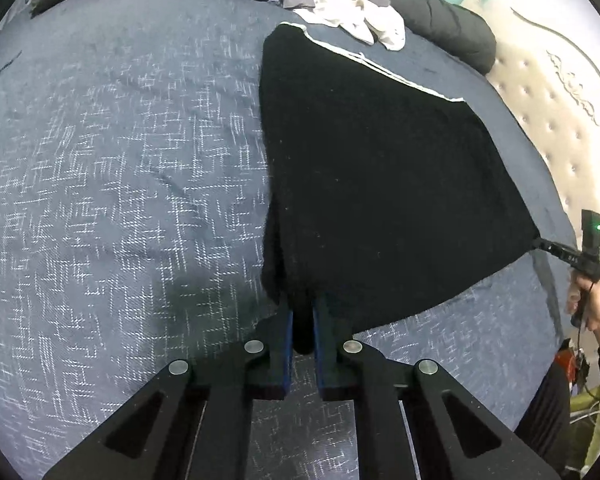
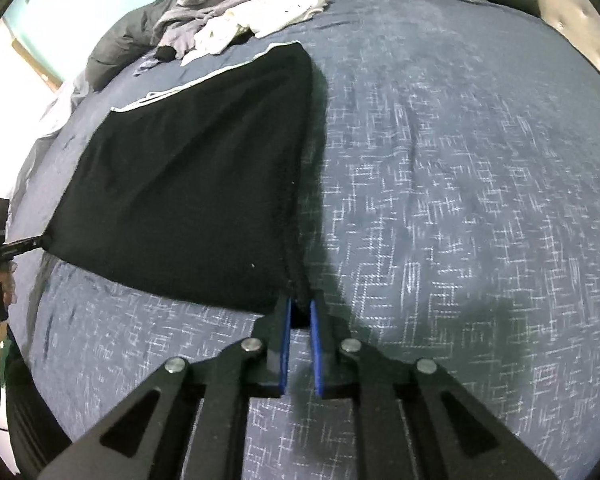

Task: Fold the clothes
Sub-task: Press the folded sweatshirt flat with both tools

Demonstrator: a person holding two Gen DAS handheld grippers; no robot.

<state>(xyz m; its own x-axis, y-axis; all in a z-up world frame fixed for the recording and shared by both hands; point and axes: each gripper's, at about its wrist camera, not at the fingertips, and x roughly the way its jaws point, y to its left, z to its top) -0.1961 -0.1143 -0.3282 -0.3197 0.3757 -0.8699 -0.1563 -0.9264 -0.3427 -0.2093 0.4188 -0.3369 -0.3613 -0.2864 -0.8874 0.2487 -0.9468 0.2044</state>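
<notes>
A black garment (image 1: 372,184) with a white trimmed far edge is stretched out over the blue patterned bedspread (image 1: 120,184). My left gripper (image 1: 302,312) is shut on its near left corner, which hangs between the blue pads. My right gripper (image 2: 299,308) is shut on the near right corner of the same black garment (image 2: 192,184). In the left wrist view the right gripper (image 1: 540,245) shows far right, pinching the cloth's corner. In the right wrist view the left gripper (image 2: 44,240) shows far left on the other corner. The near edge is lifted off the bed.
A heap of grey and white clothes (image 1: 332,4) lies at the far side of the bed, also in the right wrist view (image 2: 240,12). A dark rolled duvet (image 1: 448,28) lies beyond it. A tufted cream headboard (image 1: 560,112) borders the bed.
</notes>
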